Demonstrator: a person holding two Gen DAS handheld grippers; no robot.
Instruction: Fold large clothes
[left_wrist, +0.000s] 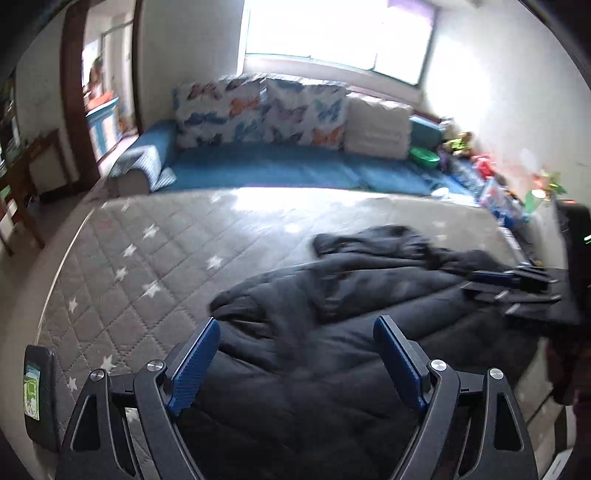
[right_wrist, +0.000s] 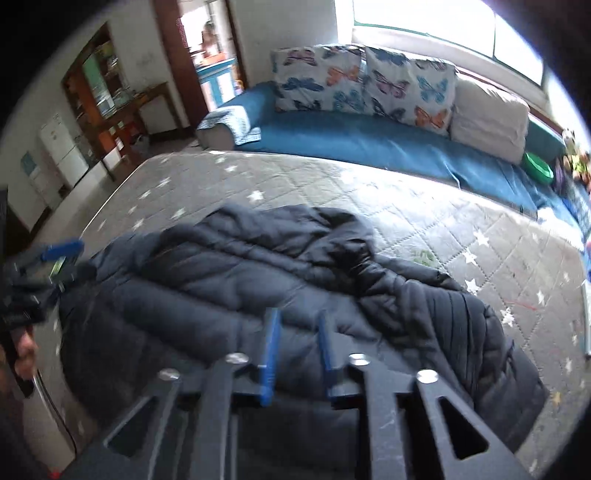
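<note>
A large dark navy padded jacket lies crumpled on a grey quilted mattress with white stars. My left gripper is open wide, its blue pads above the jacket's near edge, holding nothing. My right gripper hovers over the jacket with its blue fingers a narrow gap apart and nothing between them. The right gripper also shows at the right edge of the left wrist view, over the jacket's far side. The left gripper shows at the left edge of the right wrist view.
A blue sofa with butterfly cushions and a white cushion runs behind the mattress. Toys and a green bowl crowd its right end. A phone-like device sits at the mattress's left edge. A doorway and wooden furniture are at left.
</note>
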